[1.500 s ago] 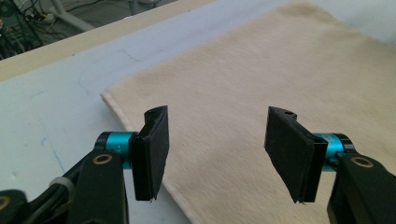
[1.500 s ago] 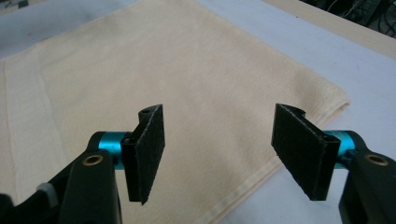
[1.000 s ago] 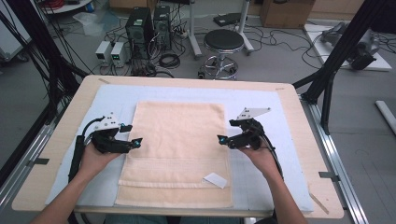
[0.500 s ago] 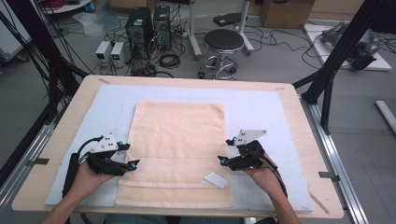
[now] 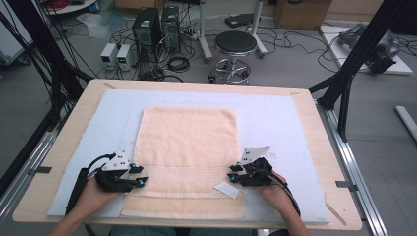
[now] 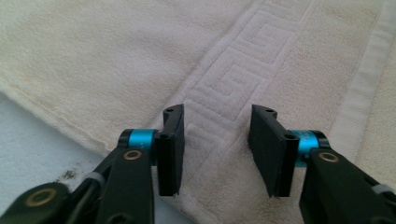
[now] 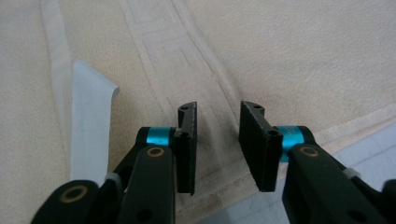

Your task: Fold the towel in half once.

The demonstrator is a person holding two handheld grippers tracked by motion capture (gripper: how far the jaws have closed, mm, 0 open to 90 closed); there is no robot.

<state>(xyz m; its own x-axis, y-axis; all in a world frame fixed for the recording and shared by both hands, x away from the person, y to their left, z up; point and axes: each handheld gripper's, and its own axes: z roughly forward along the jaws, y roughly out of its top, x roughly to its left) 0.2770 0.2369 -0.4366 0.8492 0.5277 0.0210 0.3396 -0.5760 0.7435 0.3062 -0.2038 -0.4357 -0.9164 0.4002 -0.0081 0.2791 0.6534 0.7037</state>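
The cream terry towel (image 5: pixel 186 157) lies flat mid-counter, its hem along the near edge. Both grippers, left (image 5: pixel 139 176) and right (image 5: pixel 229 173), sit at its side edges, fingers just closing, half-open astride its edge without pinching it. A good grasp would catch both layers squarely beside the patterned band before lifting evenly.

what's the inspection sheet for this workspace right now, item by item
surface: wooden table under a pale blue mat
job's things: cream towel spread flat, white label near its right edge
clutter: nothing seen
grippers: left gripper and right gripper at the towel's side edges, jaws just closing, gap remains, towel edge lies between them
cables: black cable trails from the right gripper
surroundings: stool, computer towers, floor cables
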